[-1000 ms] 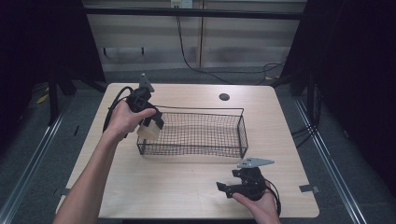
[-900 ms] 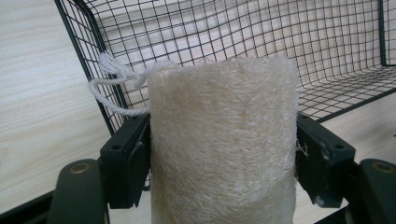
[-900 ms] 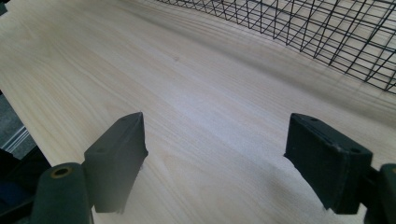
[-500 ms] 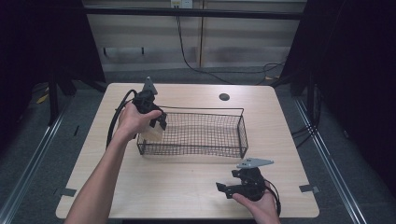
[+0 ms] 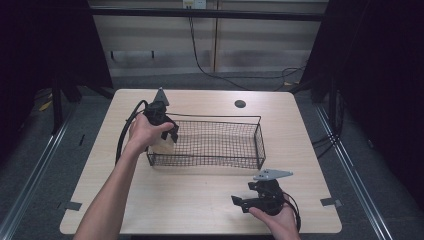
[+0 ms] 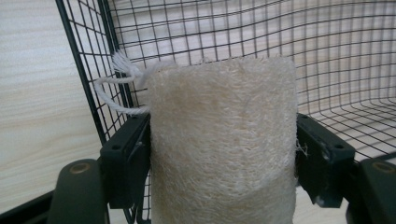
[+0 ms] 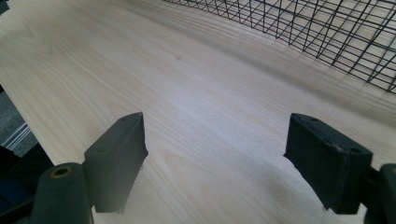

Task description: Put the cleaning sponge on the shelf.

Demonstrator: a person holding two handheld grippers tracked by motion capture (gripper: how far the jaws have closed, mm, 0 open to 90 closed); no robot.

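Observation:
A cream loofah pad (image 6: 223, 140) with a white string loop (image 6: 119, 86) is clamped between the jaws of my left gripper (image 5: 167, 136). In the high view the loofah pad (image 5: 163, 146) hangs at the left end of the black wire basket (image 5: 257, 145), right at its left wall. In the left gripper view the basket's left wall (image 6: 88, 79) stands just behind the pad, and the mesh floor stretches off to the right. My right gripper (image 5: 244, 204) rests low over the table near the front right, open, with bare wood between its jaws (image 7: 215, 154).
The light wooden table (image 5: 200, 200) has a round dark cable hole (image 5: 240, 104) at the back right. Bare wood runs along the front between the basket and the table edge. Dark floor and metal rails lie on both sides of the table.
My left gripper has carried the loofah pad rightward and a little forward, from beside the basket's left end to over its left wall. The right gripper has stayed put.

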